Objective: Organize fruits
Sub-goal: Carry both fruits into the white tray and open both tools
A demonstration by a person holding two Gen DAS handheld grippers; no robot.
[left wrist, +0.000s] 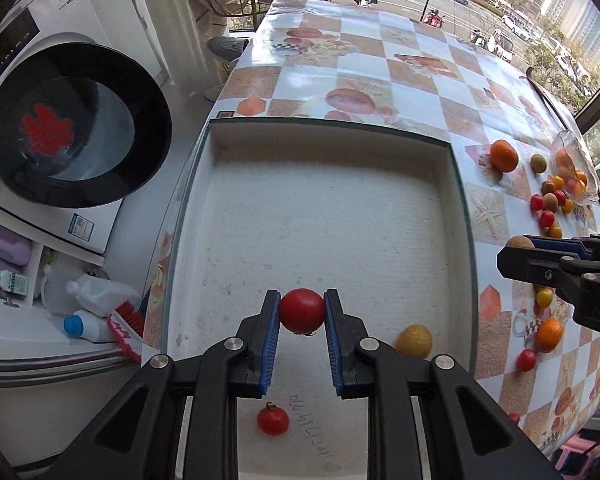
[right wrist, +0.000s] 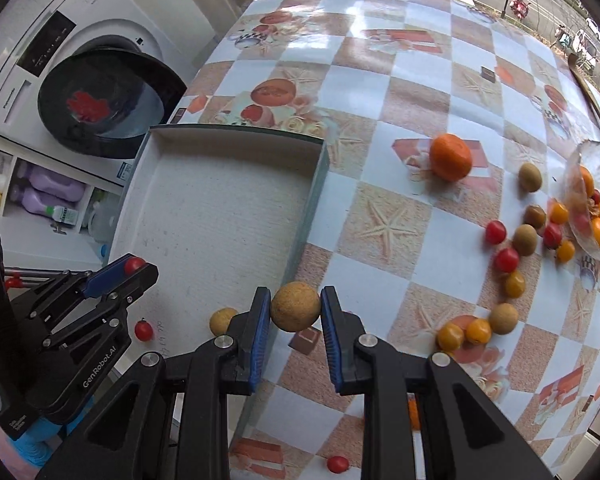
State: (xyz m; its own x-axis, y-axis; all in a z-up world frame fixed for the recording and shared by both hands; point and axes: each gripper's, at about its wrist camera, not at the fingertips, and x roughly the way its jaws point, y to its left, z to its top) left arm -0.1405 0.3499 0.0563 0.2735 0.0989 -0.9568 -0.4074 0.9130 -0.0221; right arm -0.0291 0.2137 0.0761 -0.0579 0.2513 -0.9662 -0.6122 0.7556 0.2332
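A washing machine point(left wrist: 40, 92) with a dark round door stands left of the table point(left wrist: 380, 60), which wears a checkered cloth printed with shells and starfish. On the table's near left part sits a wide, shallow white tray point(left wrist: 320, 200). To its right, well apart, lies a clear plastic bag point(right wrist: 592, 200) on its side with small fruits spilling from it: a mandarin point(right wrist: 451, 157), red and yellow cherry tomatoes and brown longans scattered across the cloth. Inside the tray rest a longan point(left wrist: 414, 340) and a stemmed cherry tomato point(left wrist: 273, 421). The left tongs point(left wrist: 302, 310) hang over the tray, clamped on a red cherry tomato point(left wrist: 302, 309). The right tongs point(right wrist: 296, 307), at the tray's right edge, are clamped on a tan longan point(right wrist: 295, 306).
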